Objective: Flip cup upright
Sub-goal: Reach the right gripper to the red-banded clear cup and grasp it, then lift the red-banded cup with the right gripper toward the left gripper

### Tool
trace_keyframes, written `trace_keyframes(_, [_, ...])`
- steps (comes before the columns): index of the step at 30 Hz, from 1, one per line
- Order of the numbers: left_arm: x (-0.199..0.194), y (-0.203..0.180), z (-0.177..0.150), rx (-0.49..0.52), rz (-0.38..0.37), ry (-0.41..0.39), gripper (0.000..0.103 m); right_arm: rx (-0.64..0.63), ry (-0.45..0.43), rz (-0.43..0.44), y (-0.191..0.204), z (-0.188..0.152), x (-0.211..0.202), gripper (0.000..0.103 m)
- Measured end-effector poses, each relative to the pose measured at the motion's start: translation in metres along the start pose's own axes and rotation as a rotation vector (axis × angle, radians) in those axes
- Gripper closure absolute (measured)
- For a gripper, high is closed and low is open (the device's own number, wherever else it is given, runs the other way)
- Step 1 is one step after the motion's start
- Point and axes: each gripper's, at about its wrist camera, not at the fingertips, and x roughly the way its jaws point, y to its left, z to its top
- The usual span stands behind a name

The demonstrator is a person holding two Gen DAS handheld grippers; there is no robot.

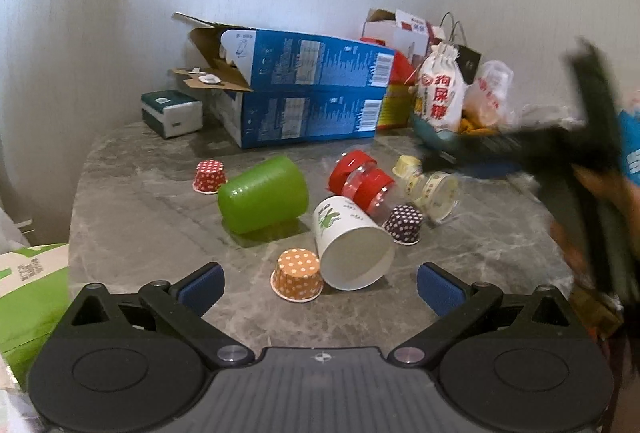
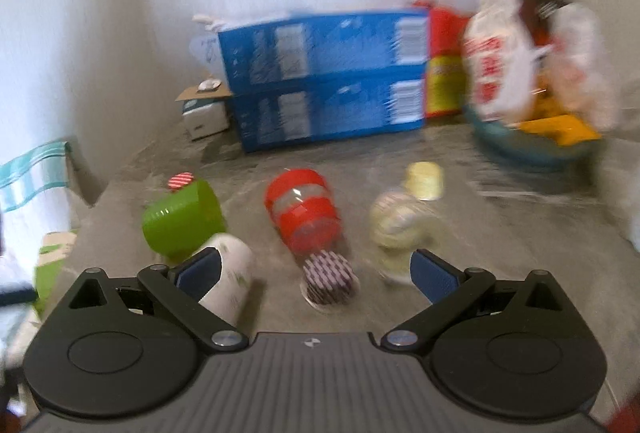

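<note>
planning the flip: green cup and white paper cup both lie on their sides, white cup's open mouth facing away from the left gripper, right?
Not quite. The green cup and white paper cup do lie on their sides, but the left wrist view shows the white cup's open mouth facing toward the left gripper, not away.

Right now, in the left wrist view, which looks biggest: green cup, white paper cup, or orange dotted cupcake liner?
1. green cup
2. white paper cup, close behind; nearness may inflate it
3. orange dotted cupcake liner

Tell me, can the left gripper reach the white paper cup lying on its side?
Probably yes. The left gripper is open, and the white paper cup lies just ahead, nothing between them; only the orange dotted cup crowds its left side.
</note>
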Motion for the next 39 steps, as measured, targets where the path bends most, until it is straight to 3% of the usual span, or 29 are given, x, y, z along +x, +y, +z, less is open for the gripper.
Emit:
trace_keyframes(3, [-0.001, 0.005, -0.001, 0.012, 0.041, -0.006, 0.000, -0.068, 0.103, 0.044, 0.008, 0.037, 0.038, 0.001])
trace_keyframes(8, [-0.002, 0.027, -0.003, -0.013, 0.074, 0.003, 0.000, -0.136, 0.250, 0.053, 0.014, 0.068, 0.092, 0.007])
trace_keyframes(20, [0.002, 0.059, -0.010, -0.078, 0.096, 0.033, 0.000, -0.208, 0.482, 0.088, 0.016, 0.069, 0.151, 0.018])
trace_keyframes(22, [-0.002, 0.060, -0.012, -0.083, 0.110, 0.024, 0.000, -0.224, 0.491, 0.072, 0.018, 0.068, 0.155, 0.020])
trace_keyframes(27, [-0.012, 0.068, -0.016, -0.115, 0.119, 0.005, 0.000, -0.236, 0.509, 0.044, 0.019, 0.070, 0.165, 0.037])
trace_keyframes(34, [-0.030, 0.074, -0.020, -0.143, 0.107, -0.021, 0.000, -0.237, 0.513, 0.013, 0.021, 0.072, 0.174, 0.041])
trace_keyframes(39, [-0.047, 0.075, -0.024, -0.140, 0.124, -0.041, 0.000, -0.194, 0.442, 0.003, 0.022, 0.082, 0.153, 0.042])
